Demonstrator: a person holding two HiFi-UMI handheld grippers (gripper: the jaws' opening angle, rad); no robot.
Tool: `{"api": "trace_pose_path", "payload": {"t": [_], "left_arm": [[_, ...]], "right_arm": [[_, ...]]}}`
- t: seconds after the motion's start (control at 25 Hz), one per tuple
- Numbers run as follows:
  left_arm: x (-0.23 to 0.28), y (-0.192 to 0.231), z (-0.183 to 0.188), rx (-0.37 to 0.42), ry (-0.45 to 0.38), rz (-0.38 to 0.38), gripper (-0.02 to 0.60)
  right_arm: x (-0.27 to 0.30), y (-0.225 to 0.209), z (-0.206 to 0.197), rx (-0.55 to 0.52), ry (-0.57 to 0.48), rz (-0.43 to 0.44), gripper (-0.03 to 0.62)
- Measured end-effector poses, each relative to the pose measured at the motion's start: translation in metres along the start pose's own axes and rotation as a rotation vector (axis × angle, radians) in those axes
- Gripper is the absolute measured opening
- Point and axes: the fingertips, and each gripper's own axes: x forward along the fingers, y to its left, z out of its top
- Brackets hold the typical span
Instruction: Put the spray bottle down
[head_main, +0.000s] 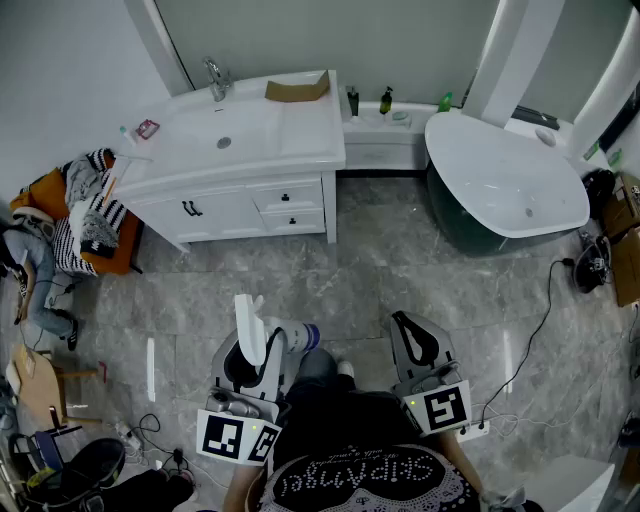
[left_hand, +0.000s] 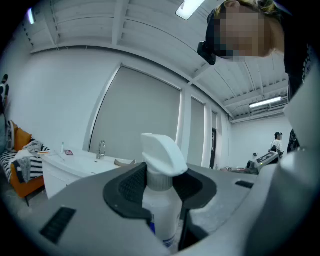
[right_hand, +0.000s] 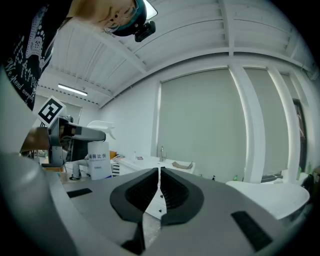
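A white spray bottle (head_main: 250, 325) with a white trigger head stands upright between the jaws of my left gripper (head_main: 257, 352), held level above the grey marble floor. In the left gripper view the black pads press on the bottle's neck and clear body (left_hand: 162, 212), just below the trigger head (left_hand: 162, 152). My left gripper (left_hand: 161, 189) is shut on it. My right gripper (head_main: 406, 326) is held level to the right, its jaws shut with nothing between them (right_hand: 159, 186). The right gripper view also catches the bottle (right_hand: 100, 165) off to its left.
A white vanity (head_main: 240, 140) with a sink and faucet (head_main: 216, 78) stands ahead on the left, and a white bathtub (head_main: 505, 175) ahead on the right. Small bottles (head_main: 385, 100) sit on the ledge between them. An orange seat with clothes (head_main: 90, 220) is at the left, and a cable (head_main: 545, 310) runs over the floor at the right.
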Motion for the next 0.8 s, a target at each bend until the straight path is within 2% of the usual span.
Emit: {"api": "trace_pose_path", "payload": {"t": [0.2,0.4,0.56,0.8], "left_arm": [[0.006,0.000,-0.002,-0.003,-0.017,-0.019,0.152],[0.018,0.010,-0.006,-0.033,-0.018,-0.043,0.152],[0.034,0.032,0.000,-0.028,-0.019,-0.058,0.152],[0.067,0.078,0.019,-0.010,-0.024,-0.095,0.152]], "right_arm": [[0.005,0.007,-0.012,-0.001,0.014,0.005,0.027],[0.020,0.017,-0.013,0.029,-0.008,0.051,0.028],[0.046,0.017,-0.017,0.004,0.022,0.035,0.028],[0.106,0.024,0.000,0.016,0.006,0.010,0.028]]}}
